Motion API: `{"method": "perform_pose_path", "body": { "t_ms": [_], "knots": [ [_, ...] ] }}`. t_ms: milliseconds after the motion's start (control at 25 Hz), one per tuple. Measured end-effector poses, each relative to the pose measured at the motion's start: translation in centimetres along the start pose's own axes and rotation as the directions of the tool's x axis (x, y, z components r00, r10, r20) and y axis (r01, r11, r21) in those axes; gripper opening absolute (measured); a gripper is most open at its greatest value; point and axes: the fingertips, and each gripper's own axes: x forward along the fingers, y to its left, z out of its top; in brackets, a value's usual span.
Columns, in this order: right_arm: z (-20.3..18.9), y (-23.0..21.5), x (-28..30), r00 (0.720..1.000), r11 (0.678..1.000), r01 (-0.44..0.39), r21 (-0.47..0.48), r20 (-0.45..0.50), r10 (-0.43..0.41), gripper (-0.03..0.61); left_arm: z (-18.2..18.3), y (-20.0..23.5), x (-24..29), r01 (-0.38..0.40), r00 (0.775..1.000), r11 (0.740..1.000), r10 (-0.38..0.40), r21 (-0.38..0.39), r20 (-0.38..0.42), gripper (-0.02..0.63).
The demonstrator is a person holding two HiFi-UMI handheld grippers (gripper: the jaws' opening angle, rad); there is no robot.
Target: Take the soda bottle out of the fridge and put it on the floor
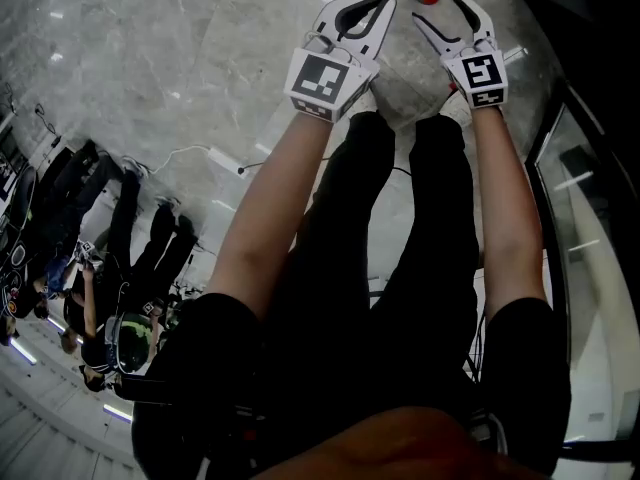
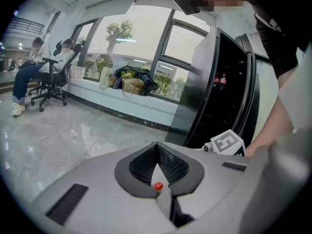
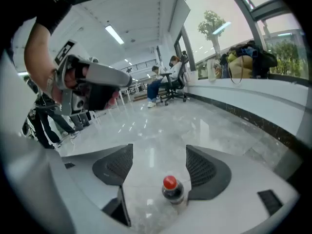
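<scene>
The tall black fridge (image 2: 229, 101) stands at the right of the left gripper view. On a shelf in its dark inside sit a few small red-capped bottles (image 2: 220, 79) (too small to count). I cannot tell whether its door is open or closed. The head view shows only a strip of the fridge, cut off by the right edge.

The dark plastic soda bottle (image 3: 173, 191) with a red cap stands upright on the glossy pale grey marble floor (image 3: 161, 126), outside the fridge. The white right gripper (image 3: 159, 150) has its jaws wide apart with the soda bottle between them, nearer the right-hand black ribbed pad (image 3: 204, 172). Whether it touches that pad cannot be told. In the head view only its cap and shoulders show, at the top edge just past the right gripper's tips.

The white left gripper (image 2: 157, 146) grips nothing: its jaws meet at the tips, leaving a diamond-shaped gap between the pads. A tiny red dot (image 2: 158, 186) shows low in that gap, too small to identify. The right gripper's marker cube (image 2: 226, 143) pokes in just beside the left gripper's body.

Far off, people sit on black office chairs (image 2: 48, 74), and bags (image 2: 131, 82) lie on the window ledge, their detail lost.
</scene>
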Motion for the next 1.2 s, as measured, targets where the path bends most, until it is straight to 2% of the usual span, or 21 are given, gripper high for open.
{"method": "perform_pose_path", "body": {
  "t_ms": [160,280,400,520,640,720,800,840,1000,1200],
  "knots": [
    [10.3,4.4,-7.1,0.990,1.000,-0.023,0.015,0.136,0.021,0.320,6.5,-3.4,-5.3,0.039,0.999,0.999,-0.039,0.011,0.033,0.003],
    [18.8,7.2,-12.6,0.965,0.999,-0.031,-0.041,0.259,0.041,0.319,12.9,-6.5,-9.6,0.098,0.991,0.993,-0.103,0.058,0.081,0.003],
    [25.8,11.4,-19.9,0.958,0.998,-0.052,-0.046,0.279,0.063,0.316,18.5,-11.1,-15.5,0.162,0.982,0.983,-0.169,0.085,0.080,0.003],
    [33.2,16.1,-27.2,0.939,0.997,-0.075,-0.034,0.335,0.082,0.226,24.1,-15.4,-22.1,0.205,0.972,0.974,-0.214,0.097,0.093,0.003],
    [39.8,18.9,-33.0,0.921,0.996,-0.070,-0.052,0.381,0.085,0.169,29.9,-18.4,-27.1,0.237,0.957,0.962,-0.255,0.139,0.135,0.003],
    [43.3,20.5,-36.4,0.915,0.996,-0.054,-0.076,0.397,0.079,0.122,33.3,-20.3,-29.8,0.253,0.945,0.950,-0.283,0.184,0.164,0.003],
    [45.9,22.8,-39.7,0.907,0.996,-0.042,-0.083,0.414,0.073,0.033,35.8,-22.5,-32.8,0.267,0.933,0.937,-0.310,0.226,0.182,0.003],
    [46.9,24.2,-41.2,0.904,0.995,-0.047,-0.083,0.421,0.078,0.014,36.8,-23.6,-34.3,0.273,0.929,0.930,-0.321,0.246,0.185,0.003],
    [51.2,28.9,-45.2,0.884,0.989,-0.084,-0.123,0.448,0.131,0.012,41.1,-25.9,-38.5,0.280,0.909,0.919,-0.347,0.279,0.231,0.003],
    [55.6,32.6,-48.0,0.878,0.978,-0.102,-0.185,0.445,0.176,0.011,45.3,-27.7,-42.3,0.281,0.881,0.915,-0.365,0.289,0.302,0.003]
  ]
}}
